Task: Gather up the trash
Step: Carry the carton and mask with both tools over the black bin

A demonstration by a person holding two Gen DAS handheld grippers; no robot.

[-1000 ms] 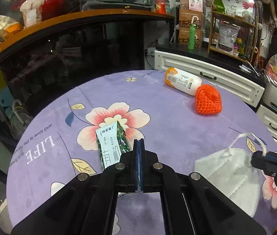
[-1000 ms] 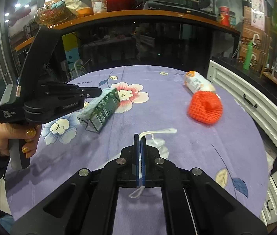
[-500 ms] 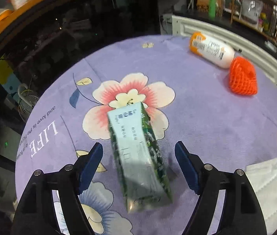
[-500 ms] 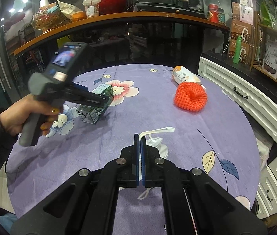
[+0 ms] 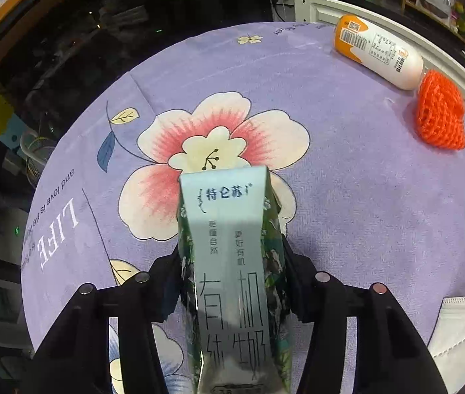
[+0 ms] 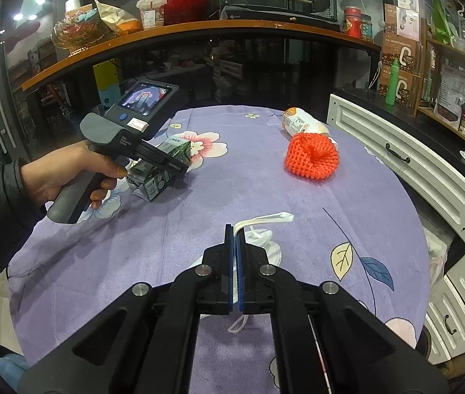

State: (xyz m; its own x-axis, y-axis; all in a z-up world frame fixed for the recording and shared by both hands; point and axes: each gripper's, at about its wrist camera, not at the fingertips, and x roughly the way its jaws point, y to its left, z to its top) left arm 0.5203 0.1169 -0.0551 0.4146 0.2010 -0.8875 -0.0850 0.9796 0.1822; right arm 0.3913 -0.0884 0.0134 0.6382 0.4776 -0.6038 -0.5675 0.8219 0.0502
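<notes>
A green and white milk carton [image 5: 229, 262] lies on the purple flowered tablecloth [image 5: 347, 180]. My left gripper [image 5: 231, 256] points steeply down over it, its jaws closing, one black pad pressing on each long side. The right wrist view shows the same carton [image 6: 153, 180] under that gripper [image 6: 173, 167], which a hand [image 6: 68, 170] holds. My right gripper [image 6: 235, 229] is shut, with the ear strap [image 6: 265, 218] of a white face mask [image 6: 265, 246] caught at its tips. The mask [image 5: 462, 325] lies mostly under that gripper.
An orange foam net [image 6: 311, 159] and a white bottle with an orange end [image 6: 301, 123] lie at the table's far right. A white cabinet front [image 6: 406, 161] runs close along the right edge. A dark counter with a wooden top [image 6: 199, 29] curves behind.
My left gripper opened wide, tipped down over the carton and came in on its sides. The right gripper stayed shut with the mask strap and shifted slightly across the table.
</notes>
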